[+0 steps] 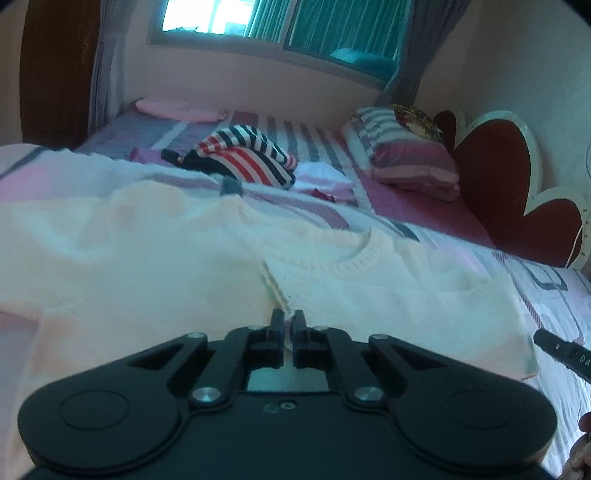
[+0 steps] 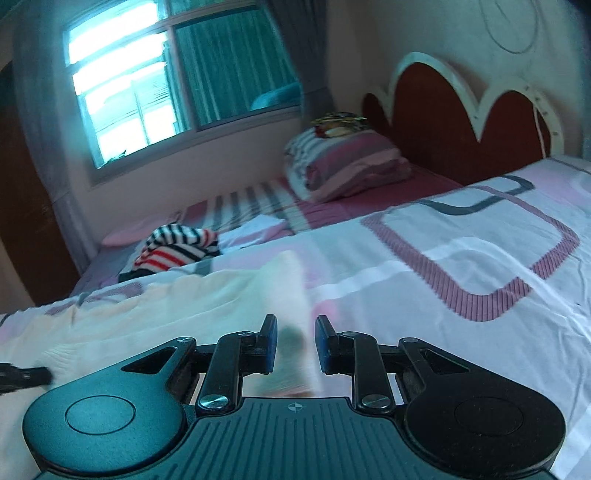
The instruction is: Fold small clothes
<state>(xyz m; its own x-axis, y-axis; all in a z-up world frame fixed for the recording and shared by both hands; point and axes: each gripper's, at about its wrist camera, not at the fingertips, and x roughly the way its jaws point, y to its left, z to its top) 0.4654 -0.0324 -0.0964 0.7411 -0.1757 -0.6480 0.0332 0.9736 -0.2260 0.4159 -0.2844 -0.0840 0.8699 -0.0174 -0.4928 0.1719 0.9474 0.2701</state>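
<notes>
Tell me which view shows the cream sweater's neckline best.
The left wrist view: the cream knit sweater lies spread out there, its ribbed neckline plain. The right wrist view shows only a blurred cream edge of the sweater, no neckline.

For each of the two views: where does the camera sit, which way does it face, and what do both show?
Left wrist: behind the left tongs, shut on the cream sweater, facing the window; the right tongs' tip enters at right.
Right wrist: behind the right tongs, apart over blurred cream fabric, facing the headboard.
Shared: striped clothes pile, folded bedding.

Cream knit sweater (image 1: 221, 266) flat on bed (image 2: 480, 240)
</notes>
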